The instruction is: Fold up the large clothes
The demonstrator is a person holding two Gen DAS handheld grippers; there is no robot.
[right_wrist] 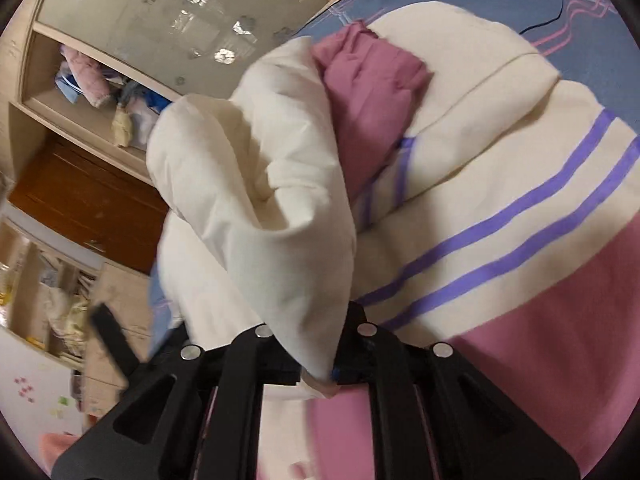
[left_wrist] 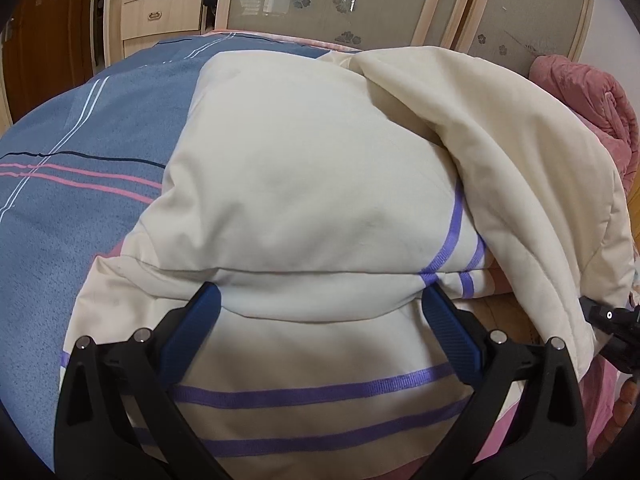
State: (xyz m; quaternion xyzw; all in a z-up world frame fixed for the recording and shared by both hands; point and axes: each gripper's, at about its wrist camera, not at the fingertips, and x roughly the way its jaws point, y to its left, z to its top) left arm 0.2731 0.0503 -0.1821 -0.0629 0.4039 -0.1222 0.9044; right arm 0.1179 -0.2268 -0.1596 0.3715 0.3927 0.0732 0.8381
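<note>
A large cream padded jacket [left_wrist: 304, 184] with purple stripes and a pink hem lies on the bed. My left gripper [left_wrist: 320, 300] is open, its blue pads [left_wrist: 192, 328] spread on either side of a puffy fold of the jacket, resting on it. My right gripper [right_wrist: 320, 376] is shut on a cream sleeve [right_wrist: 260, 200] of the jacket [right_wrist: 500, 184] and holds it lifted above the body. The sleeve's pink cuff [right_wrist: 368, 92] hangs at the far end. The right gripper [left_wrist: 612, 320] also shows at the right edge of the left wrist view, holding the raised sleeve [left_wrist: 520, 152].
The bed has a blue blanket [left_wrist: 80, 140] with pink and white stripes. A pink quilt [left_wrist: 592, 96] is bunched at the far right. A wardrobe with frosted panels [left_wrist: 340, 0] and wooden shelves [right_wrist: 80, 80] stands behind the bed.
</note>
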